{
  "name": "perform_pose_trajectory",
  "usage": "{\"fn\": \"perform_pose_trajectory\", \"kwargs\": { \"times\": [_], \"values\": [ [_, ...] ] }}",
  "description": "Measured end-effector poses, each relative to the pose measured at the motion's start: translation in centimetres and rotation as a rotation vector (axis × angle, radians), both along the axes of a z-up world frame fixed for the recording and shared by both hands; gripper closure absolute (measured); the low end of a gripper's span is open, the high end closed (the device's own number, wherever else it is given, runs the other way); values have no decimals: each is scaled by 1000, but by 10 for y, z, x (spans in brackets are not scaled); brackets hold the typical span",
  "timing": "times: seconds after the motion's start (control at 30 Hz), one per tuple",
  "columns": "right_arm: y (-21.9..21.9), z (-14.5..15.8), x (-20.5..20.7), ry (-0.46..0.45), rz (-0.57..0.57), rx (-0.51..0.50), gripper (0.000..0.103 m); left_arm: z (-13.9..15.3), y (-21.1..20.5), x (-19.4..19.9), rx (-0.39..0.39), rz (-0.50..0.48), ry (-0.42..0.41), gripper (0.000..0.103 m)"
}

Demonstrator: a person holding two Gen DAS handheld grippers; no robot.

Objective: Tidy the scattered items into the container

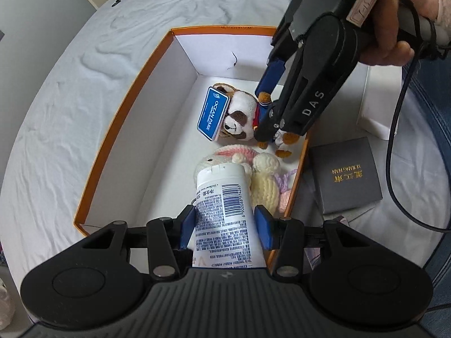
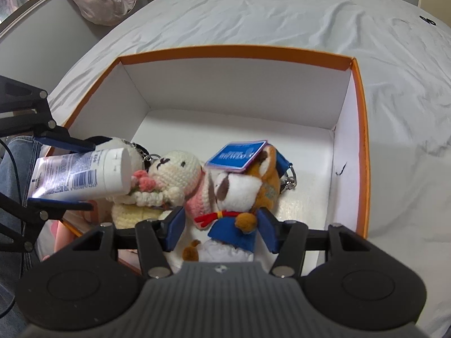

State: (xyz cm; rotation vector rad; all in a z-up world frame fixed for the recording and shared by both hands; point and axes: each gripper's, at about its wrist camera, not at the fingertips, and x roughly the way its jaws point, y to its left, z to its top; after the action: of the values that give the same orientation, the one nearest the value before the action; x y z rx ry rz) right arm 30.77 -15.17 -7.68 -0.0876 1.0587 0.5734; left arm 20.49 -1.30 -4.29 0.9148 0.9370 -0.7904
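Inside the orange-rimmed box [image 2: 359,146], on the white bedsheet [image 1: 70,98], two soft toys already lie on the floor. The left gripper [image 1: 225,225] holds the white tube [image 1: 225,205] across its body, both pads pressed on the printed sides, cap end aimed down over the crocheted bunny [image 2: 172,180]. This grip keeps the tube's long axis pointing into the box, so release should drop it among the toys rather than over the near wall.

The right gripper [image 2: 220,231] stands with its pads on either side of the plush dog [image 2: 239,194]; the jaws are fairly wide. Whether the pads press on the dog's blue jacket cannot be told with certainty; they appear to be just beside it, suggesting a placement being finished. A blue card [image 2: 239,155] leans on the dog's head.

Clearance: the far half of the box floor is bare, and the far and right walls stand well apart from both grippers. The two grippers are near each other, so withdrawal should be upward. Outside the box, a dark gift box [image 1: 345,174] remains on the sheet.
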Motion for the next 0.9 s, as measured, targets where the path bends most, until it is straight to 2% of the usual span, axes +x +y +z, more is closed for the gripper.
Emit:
{"fn": "perform_pose_trajectory", "kwargs": {
  "times": [0.23, 0.77, 0.9],
  "values": [
    [4, 2, 0, 4, 14, -4, 43, 0, 2, 2, -4, 12, 7, 49],
    [5, 0, 8, 76, -14, 38, 44, 7, 15, 7, -68, 87, 43, 48],
    [8, 1, 8, 73, -9, 33, 44, 8, 13, 6, -54, 86, 48, 48]
  ]
}}
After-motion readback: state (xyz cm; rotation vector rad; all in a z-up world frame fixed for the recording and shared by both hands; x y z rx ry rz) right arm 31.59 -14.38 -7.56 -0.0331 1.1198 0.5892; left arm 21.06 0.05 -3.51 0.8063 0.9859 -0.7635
